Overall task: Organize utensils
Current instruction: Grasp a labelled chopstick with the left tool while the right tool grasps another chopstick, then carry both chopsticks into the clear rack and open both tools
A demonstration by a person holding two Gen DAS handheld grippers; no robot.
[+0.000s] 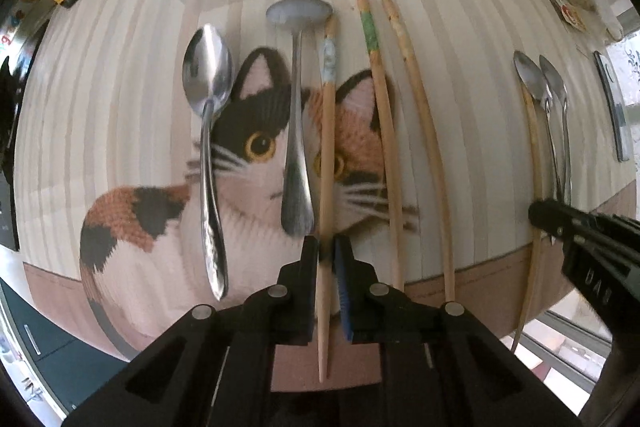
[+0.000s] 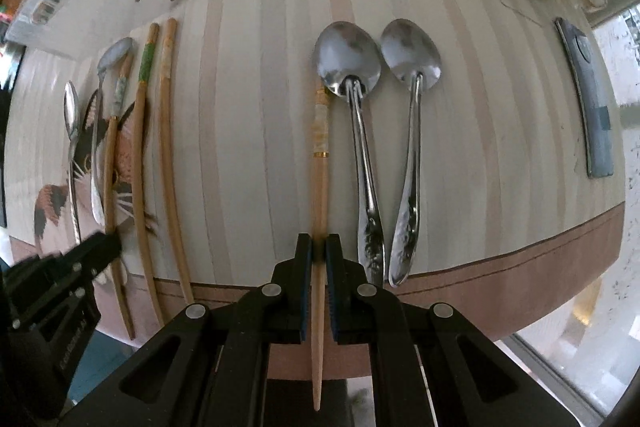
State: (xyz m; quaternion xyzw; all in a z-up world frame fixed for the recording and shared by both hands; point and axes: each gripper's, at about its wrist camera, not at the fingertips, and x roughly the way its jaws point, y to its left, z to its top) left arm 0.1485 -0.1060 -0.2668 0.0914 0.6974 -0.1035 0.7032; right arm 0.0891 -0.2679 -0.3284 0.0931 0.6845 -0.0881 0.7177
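A: Nearest to the camera is the left gripper (image 1: 327, 255). Its jaws are closed on a chopstick with a pale blue band (image 1: 327, 131), low on the shaft, and the thin end passes back between the fingers.

B: And the right gripper (image 2: 319, 253)?

A: The same. It is clamped on a chopstick with gold rings (image 2: 320, 163), which lies just beside two large steel spoons (image 2: 368, 131).

B: What is the biggest thing there?

A: The bench (image 2: 248, 75), covered by a striped cloth. After that, the cat picture (image 1: 256, 155) on the left part of the cloth. Then the utensils. Over the cat lie a long spoon (image 1: 208, 131), a shorter spoon (image 1: 298, 107), a chopstick with a green band (image 1: 380, 123) and a plain chopstick (image 1: 424, 147), all roughly parallel.

B: So how far is the sorting?

A: I would say it is partly done. Everything already points the same way, and the two large spoons lie side by side. But spoons and chopsticks are mixed in both groups, and the two held chopsticks are well apart. I think the chopsticks must be brought together, and the spoons too.
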